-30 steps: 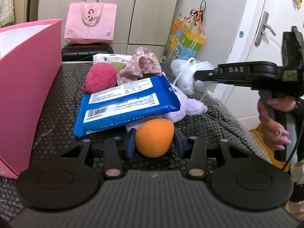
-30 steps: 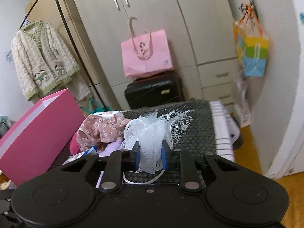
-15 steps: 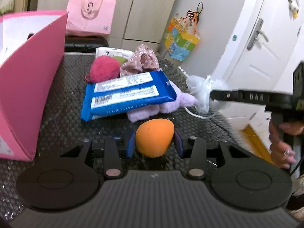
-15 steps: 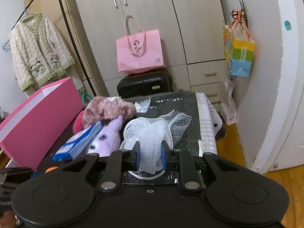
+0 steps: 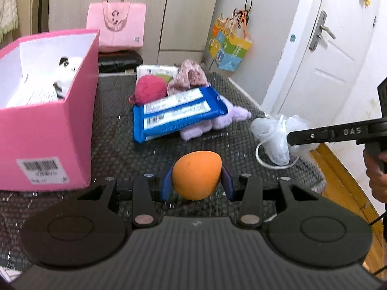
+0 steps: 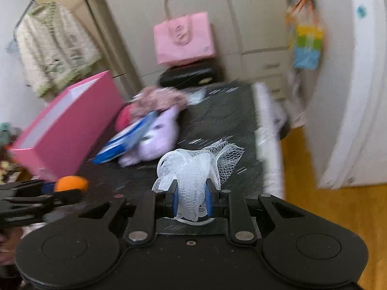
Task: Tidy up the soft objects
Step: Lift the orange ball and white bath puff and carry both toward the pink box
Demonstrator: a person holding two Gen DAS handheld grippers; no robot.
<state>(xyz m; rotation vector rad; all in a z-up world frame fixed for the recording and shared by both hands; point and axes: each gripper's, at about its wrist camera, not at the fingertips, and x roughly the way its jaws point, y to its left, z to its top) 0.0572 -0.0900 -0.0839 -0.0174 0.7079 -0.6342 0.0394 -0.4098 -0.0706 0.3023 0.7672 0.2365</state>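
Blurred purple plush, half under wipes pack

A pale pink tote bag is set upright on a black hard-shell suitcase against beige wardrobe doors. A multicoloured paper gift bag is hung from a hook on the white wall. A white panelled door with a silver lever handle is seen at right. A cream knitted cardigan with green trim is hung on a black clothes rail. Orange-brown wooden flooring is visible, blurred.
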